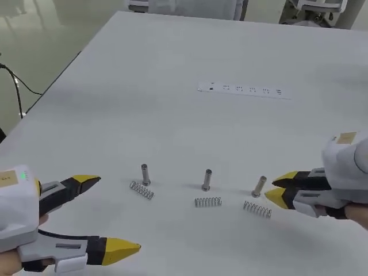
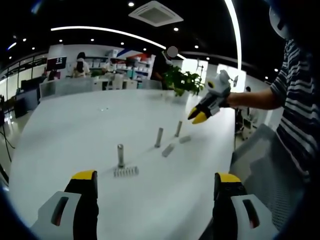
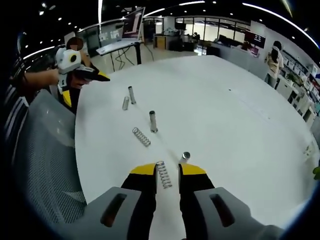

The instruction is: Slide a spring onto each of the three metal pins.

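Head view: three pins (image 1: 207, 180) upright on the tabletop (image 1: 172, 115), one spring (image 1: 207, 202) lying at 6 o'clock of each. At 8 o'clock the left hand-held gripper (image 1: 106, 215), jaws wide, empty; at 3 o'clock the right hand-held gripper (image 1: 280, 188), jaws narrow.
Left gripper view: pins at 12 o'clock beyond wide jaws.
Right gripper view: nearest spring (image 3: 163, 175) on tabletop between narrow tips, not gripped

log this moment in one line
left gripper open | right gripper open, beside right spring | three pins bare | three springs on table
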